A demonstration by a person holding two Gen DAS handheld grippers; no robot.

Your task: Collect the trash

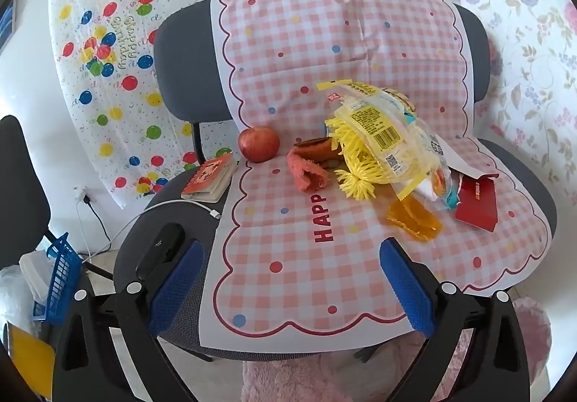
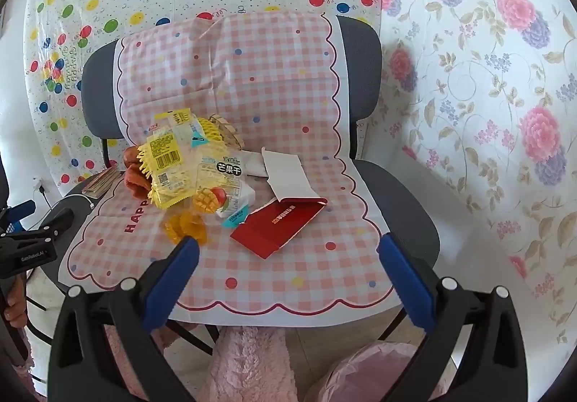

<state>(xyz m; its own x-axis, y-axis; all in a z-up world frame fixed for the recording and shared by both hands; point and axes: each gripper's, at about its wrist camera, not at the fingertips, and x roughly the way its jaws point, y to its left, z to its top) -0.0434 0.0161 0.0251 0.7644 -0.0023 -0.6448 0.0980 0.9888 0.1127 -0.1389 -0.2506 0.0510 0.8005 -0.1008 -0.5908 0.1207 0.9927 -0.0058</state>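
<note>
A heap of trash lies on a chair seat covered by a pink checked cloth (image 1: 288, 279). It holds a yellow snack wrapper (image 1: 378, 135), a yellow foam fruit net (image 1: 351, 158), a clear orange wrapper (image 1: 414, 219) and a torn red envelope (image 1: 478, 203). The right wrist view shows the same yellow wrapper (image 2: 167, 156), a dried-mango packet (image 2: 225, 185), the orange wrapper (image 2: 185, 225), the red envelope (image 2: 285, 225) and white paper (image 2: 288, 173). My left gripper (image 1: 292, 247) hovers open in front of the heap. Empty and open too, my right gripper (image 2: 288, 241) hangs just short of the red envelope.
A red apple (image 1: 259, 144), an orange-red cloth (image 1: 306, 171), a small book (image 1: 211, 178), a white cable (image 1: 212, 212) and a black device (image 1: 160, 250) share the seat's left side. A blue basket (image 1: 61, 279) stands on the floor left. Pink fluffy fabric (image 2: 249, 366) lies below the seat.
</note>
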